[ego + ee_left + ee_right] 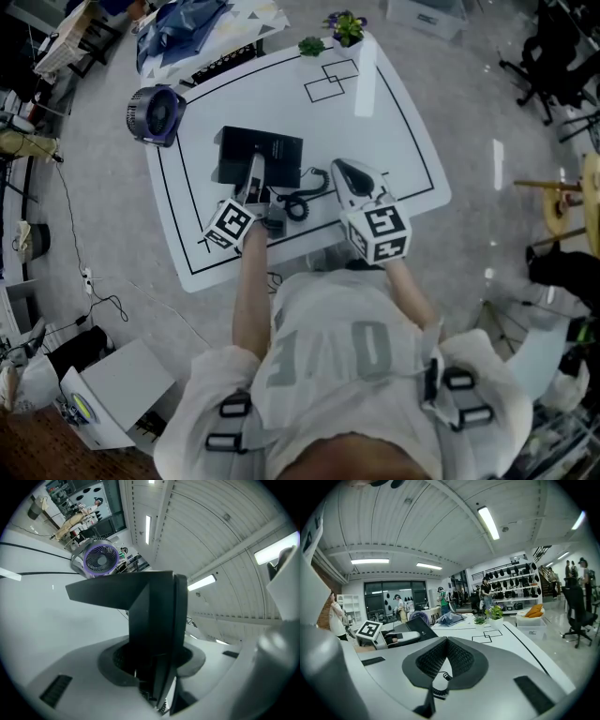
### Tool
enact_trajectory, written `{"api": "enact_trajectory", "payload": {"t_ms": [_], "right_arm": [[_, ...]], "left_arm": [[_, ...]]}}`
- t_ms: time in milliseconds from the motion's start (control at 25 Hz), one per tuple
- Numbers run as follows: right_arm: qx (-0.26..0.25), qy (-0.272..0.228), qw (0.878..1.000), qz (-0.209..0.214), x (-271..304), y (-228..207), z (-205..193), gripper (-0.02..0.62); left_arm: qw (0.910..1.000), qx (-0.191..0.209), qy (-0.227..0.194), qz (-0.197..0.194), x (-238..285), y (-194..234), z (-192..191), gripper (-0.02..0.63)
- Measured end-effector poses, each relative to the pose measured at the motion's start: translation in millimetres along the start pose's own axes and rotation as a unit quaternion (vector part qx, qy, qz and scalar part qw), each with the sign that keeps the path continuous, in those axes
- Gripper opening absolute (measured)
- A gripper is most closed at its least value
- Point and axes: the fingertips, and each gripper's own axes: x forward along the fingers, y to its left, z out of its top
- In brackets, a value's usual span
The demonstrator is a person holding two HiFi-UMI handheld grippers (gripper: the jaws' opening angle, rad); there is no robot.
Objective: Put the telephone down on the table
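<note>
Telephone (272, 148): black, at the desk's (394, 131) front edge, left of centre; contact unclear.
Left gripper (255, 180): clamped on the telephone.
Right gripper (341, 171): jaws together, empty, beside the coiled cord (298, 204).

Head cam sits above the person, facing steeply down, with the whole white tabletop (375, 112) in frame from well off. Left gripper (255, 178) cam is tight behind its jaws and rolled sideways: tabletop left, ceiling right, telephone (157, 616) blocking the middle. Right gripper (342, 171) cam is low, near level, looking along the tabletop. Head and left share the fan (100, 558); head and right share the plants (490, 612).
</note>
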Motion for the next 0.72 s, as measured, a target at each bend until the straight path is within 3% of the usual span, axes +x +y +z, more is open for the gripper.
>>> {"api": "enact_trajectory", "payload": {"t_ms": [160, 720], "right_arm": [[0.0, 0.004, 1.0, -0.002, -1, -2, -2, 0.008], [0.004, 0.02, 1.0, -0.001, -1, -4, -11, 0.008]], "left_arm": [[0.9996, 0.015, 0.016, 0.02, 6, 18, -7, 0.163], [0.999, 0.009, 0.029, 0.034, 12, 23, -14, 0.163]]}}
